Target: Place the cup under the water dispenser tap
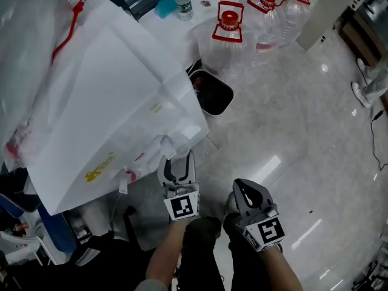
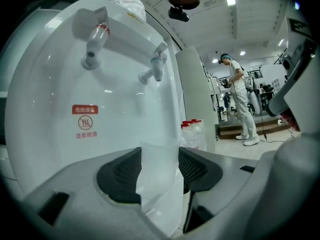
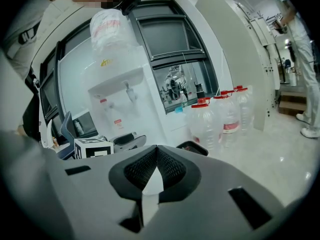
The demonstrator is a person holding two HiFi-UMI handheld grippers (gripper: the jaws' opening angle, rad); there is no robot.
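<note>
My left gripper (image 1: 177, 170) is shut on a clear plastic cup (image 2: 159, 176), which stands upright between the black pads (image 2: 120, 176). It is held right in front of the white water dispenser (image 1: 115, 102). In the left gripper view the red tap (image 2: 95, 43) and the blue tap (image 2: 154, 70) sit above and beyond the cup, the blue one nearer to its line. My right gripper (image 1: 245, 194) hangs to the right over the floor, shut with nothing between its pads (image 3: 172, 171). The right gripper view shows the dispenser (image 3: 117, 104) further off.
A black bin (image 1: 211, 93) stands by the dispenser's right side. Several large water bottles with red caps (image 1: 229, 32) stand behind it. A small bottle (image 1: 183, 2) is on a surface beyond. A person (image 2: 241, 101) stands far off. A cable (image 1: 377, 138) lies at the right.
</note>
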